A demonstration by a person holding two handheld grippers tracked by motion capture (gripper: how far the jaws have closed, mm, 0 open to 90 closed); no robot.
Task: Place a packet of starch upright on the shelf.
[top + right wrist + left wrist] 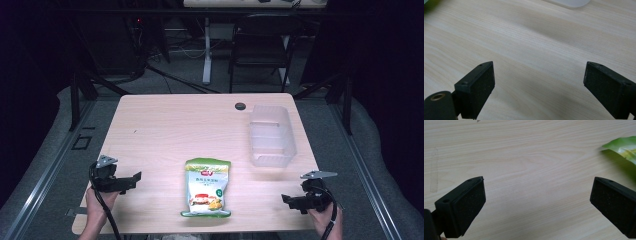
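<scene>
The green snack bag is laid flat near the front edge of the desk, about midway between the two grippers, its printed face turned up and its sealed top pointed toward the far side. A corner of it is caught at the upper right of the left gripper view. A clear plastic bin is set upright on the right part of the desk, well apart from the bag, and its pale rim is seen at the top of the right gripper view. A small dark round cap is seen in the desk surface near the far edge, just beside the bin's far corner.

The desk is topped in pale wood grain, lit brightly against a dim room. Grey flooring is spread around it, with dark metal frame rails along both sides. Beyond the far edge a black chair and the white leg of another desk are made out, with cables on the floor.

The left gripper is held low over the front left of the desk, its jaws spread wide with nothing between them. The right gripper is held at the front right, its jaws likewise spread wide and empty. Each is grasped by a hand at the desk's near edge.
</scene>
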